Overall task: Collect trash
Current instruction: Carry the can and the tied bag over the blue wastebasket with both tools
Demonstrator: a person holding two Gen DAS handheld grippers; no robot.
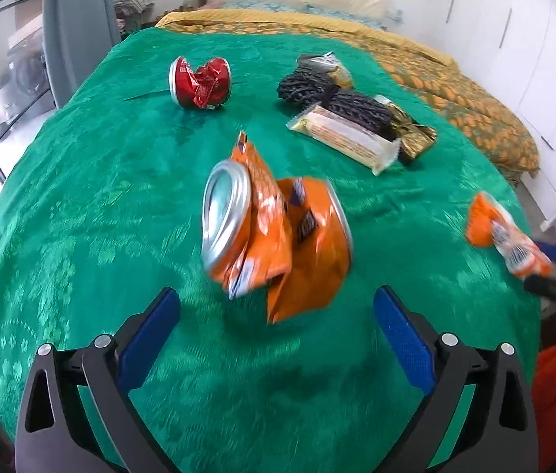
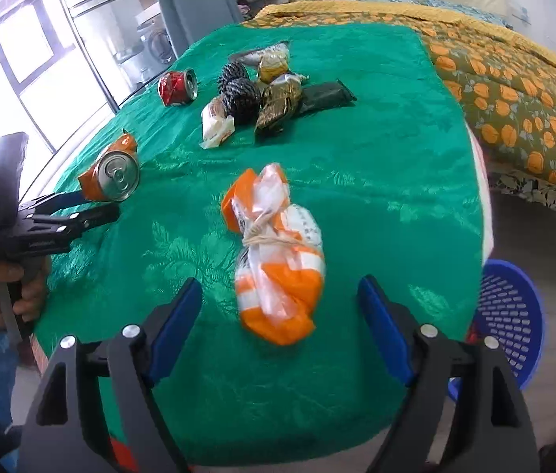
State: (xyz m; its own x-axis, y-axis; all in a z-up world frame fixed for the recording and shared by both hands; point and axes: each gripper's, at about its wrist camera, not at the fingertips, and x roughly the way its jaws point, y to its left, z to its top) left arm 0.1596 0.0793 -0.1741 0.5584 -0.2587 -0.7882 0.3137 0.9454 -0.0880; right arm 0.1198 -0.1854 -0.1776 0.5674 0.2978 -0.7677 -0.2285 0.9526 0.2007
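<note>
A crushed orange can (image 1: 274, 232) lies on the green tablecloth (image 1: 100, 181) just ahead of my open left gripper (image 1: 276, 311); it also shows in the right wrist view (image 2: 110, 175). An orange and white tied plastic wrapper (image 2: 278, 252) lies just ahead of my open right gripper (image 2: 280, 299), partly between the fingertips; it also shows in the left wrist view (image 1: 502, 232). A crushed red can (image 1: 201, 82) lies farther back. A pile of wrappers and black cord (image 1: 357, 110) lies at the back right.
A blue perforated basket (image 2: 510, 315) stands on the floor at the table's right front corner. A bed with an orange patterned cover (image 2: 514, 79) is behind the table. A glass door (image 2: 41, 59) is to the left.
</note>
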